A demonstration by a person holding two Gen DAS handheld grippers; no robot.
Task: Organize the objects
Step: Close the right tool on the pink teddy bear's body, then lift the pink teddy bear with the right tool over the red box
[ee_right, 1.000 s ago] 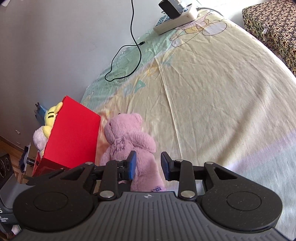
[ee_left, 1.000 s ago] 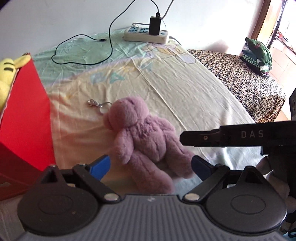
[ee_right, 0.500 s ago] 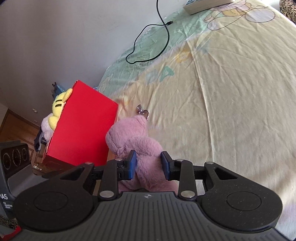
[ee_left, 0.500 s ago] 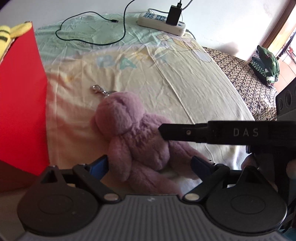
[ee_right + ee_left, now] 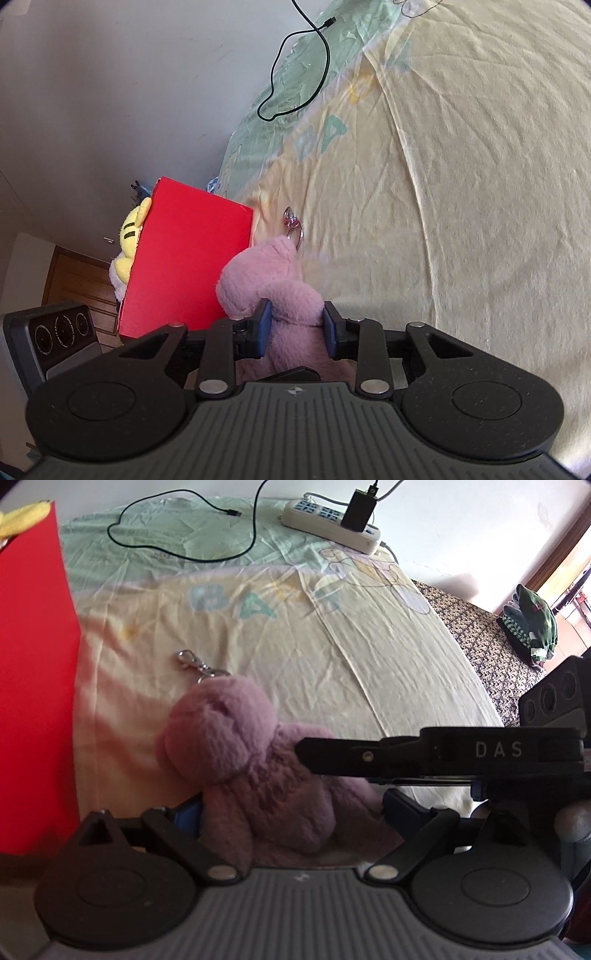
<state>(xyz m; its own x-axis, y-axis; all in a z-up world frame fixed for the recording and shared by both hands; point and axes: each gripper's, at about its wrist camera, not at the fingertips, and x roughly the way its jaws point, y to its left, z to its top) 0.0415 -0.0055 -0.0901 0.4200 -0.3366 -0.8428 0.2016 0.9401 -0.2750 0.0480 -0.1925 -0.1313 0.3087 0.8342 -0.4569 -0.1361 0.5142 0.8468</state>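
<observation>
Beside pink plush bear (image 5: 255,760): red box (image 5: 33,672), keyring clip (image 5: 192,662).

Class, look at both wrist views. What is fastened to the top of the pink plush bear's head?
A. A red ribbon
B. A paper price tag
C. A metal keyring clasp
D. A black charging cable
C. A metal keyring clasp comes off the head of the pink plush bear and lies on the bedsheet; the black cable lies far off, near the power strip.
</observation>
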